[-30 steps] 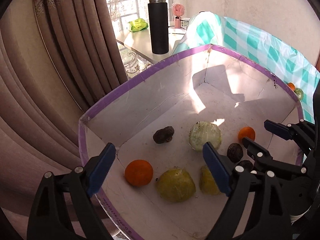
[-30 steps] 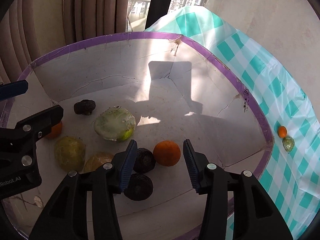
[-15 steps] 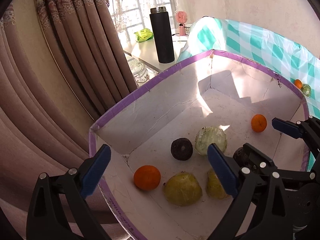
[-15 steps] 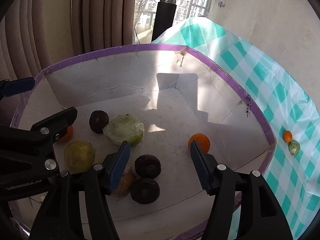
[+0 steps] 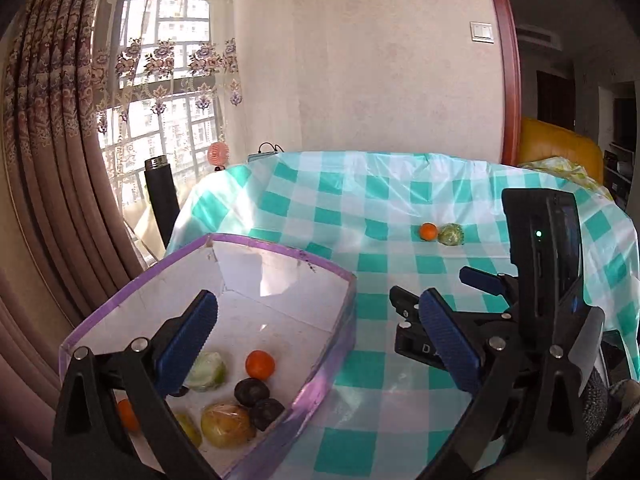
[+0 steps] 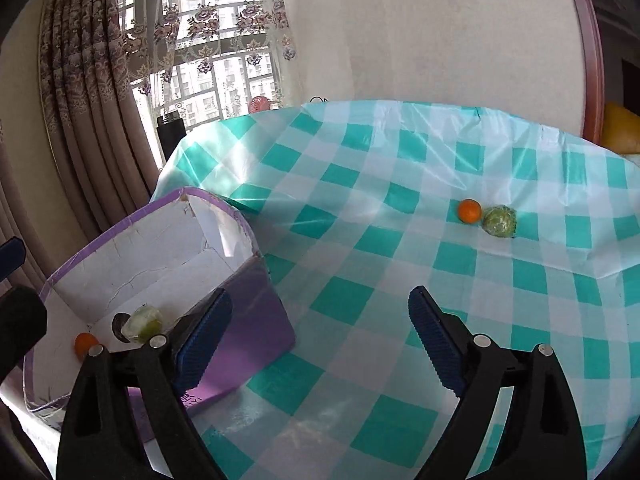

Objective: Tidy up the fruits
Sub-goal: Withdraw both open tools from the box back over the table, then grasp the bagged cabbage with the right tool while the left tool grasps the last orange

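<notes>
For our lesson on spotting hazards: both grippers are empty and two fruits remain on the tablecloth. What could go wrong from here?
1. The orange and the green fruit touch; grasping one may roll the other across the tablecloth.
2. The box already holds several fruits, so a dropped one may hit them.
3. The right gripper and left gripper sit close and might collide.

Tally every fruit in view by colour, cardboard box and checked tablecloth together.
Round orange fruits: 3
Dark brown round fruits: 3
Pale green round fruits: 2
Yellowish round fruits: 2
Total: 10
</notes>
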`<action>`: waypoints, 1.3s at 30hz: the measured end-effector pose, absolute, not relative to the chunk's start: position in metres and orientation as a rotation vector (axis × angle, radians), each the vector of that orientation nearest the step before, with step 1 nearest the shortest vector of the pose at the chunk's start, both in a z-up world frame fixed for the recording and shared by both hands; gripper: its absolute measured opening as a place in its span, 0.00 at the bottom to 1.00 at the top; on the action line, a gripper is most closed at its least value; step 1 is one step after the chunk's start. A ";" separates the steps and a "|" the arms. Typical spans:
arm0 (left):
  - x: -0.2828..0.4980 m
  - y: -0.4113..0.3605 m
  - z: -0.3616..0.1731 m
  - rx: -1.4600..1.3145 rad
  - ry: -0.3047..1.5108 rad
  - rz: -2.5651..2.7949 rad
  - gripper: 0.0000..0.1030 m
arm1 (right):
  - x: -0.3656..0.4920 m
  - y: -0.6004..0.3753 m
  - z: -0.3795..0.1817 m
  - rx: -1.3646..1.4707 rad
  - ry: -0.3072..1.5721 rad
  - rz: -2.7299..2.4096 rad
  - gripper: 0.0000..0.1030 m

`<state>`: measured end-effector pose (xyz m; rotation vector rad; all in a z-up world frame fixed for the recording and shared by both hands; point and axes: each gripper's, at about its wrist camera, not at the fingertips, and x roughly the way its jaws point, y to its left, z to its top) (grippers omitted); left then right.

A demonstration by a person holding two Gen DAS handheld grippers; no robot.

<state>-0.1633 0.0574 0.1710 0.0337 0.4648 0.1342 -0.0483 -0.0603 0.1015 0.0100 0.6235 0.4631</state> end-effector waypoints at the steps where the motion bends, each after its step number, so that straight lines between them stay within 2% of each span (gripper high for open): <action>1: -0.153 0.038 0.165 0.054 0.478 0.084 0.98 | -0.041 -0.076 0.095 0.031 0.635 0.428 0.84; 6: -0.106 -0.026 0.124 0.071 0.511 -0.098 0.98 | -0.005 -0.144 0.059 0.102 0.670 0.259 0.84; 12: -0.019 -0.046 0.073 -0.042 0.630 -0.088 0.98 | 0.055 -0.194 0.040 0.217 0.729 0.093 0.84; 17: 0.042 -0.045 0.040 -0.053 0.686 -0.045 0.98 | 0.097 -0.197 0.043 0.174 0.718 0.072 0.84; 29: 0.127 0.000 0.025 -0.360 0.763 -0.036 0.98 | 0.199 -0.164 0.036 -0.010 0.794 0.131 0.84; 34: 0.146 0.013 0.020 -0.444 0.763 0.015 0.98 | 0.232 -0.138 0.027 -0.125 0.856 0.113 0.77; 39: 0.158 0.003 0.017 -0.397 0.762 0.029 0.98 | 0.250 -0.125 0.020 -0.161 0.892 0.120 0.73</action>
